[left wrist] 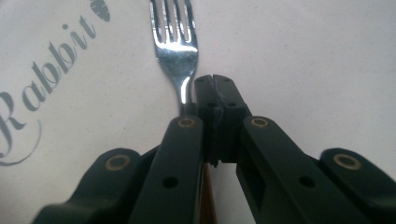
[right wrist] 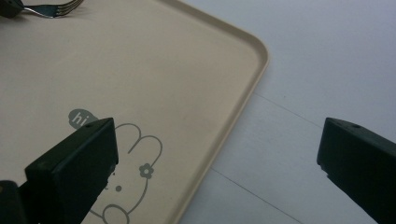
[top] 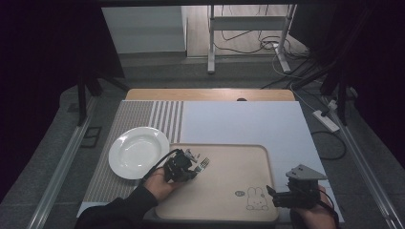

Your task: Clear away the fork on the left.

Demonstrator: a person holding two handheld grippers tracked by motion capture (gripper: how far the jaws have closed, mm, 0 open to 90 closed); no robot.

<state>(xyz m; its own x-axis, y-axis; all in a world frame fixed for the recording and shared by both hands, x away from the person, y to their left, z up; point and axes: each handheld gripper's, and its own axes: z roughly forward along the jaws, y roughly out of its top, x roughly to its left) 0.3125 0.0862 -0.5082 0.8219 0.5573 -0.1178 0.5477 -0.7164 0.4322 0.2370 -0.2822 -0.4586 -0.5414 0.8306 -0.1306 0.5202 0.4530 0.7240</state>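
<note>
Lying on the tray [top: 229, 191], the fork [left wrist: 176, 42] looks light, stiff and slippery; its neck suits gripping. Left gripper [left wrist: 215, 86] is closed beside it, apparently empty; right gripper [right wrist: 217, 163] gapes wide.

Looked like lab or recording studio, not home. Black curtains [top: 43, 71] hung around desk [top: 210, 94]; loose cables [top: 248, 40] and power strip [top: 325, 120] lay on grey carpet [top: 157, 71]. Metal stand legs [top: 211, 43] stood behind. Dining props staged: plate [top: 138, 152], tray [top: 224, 191], striped placemat [top: 143, 117].
</note>
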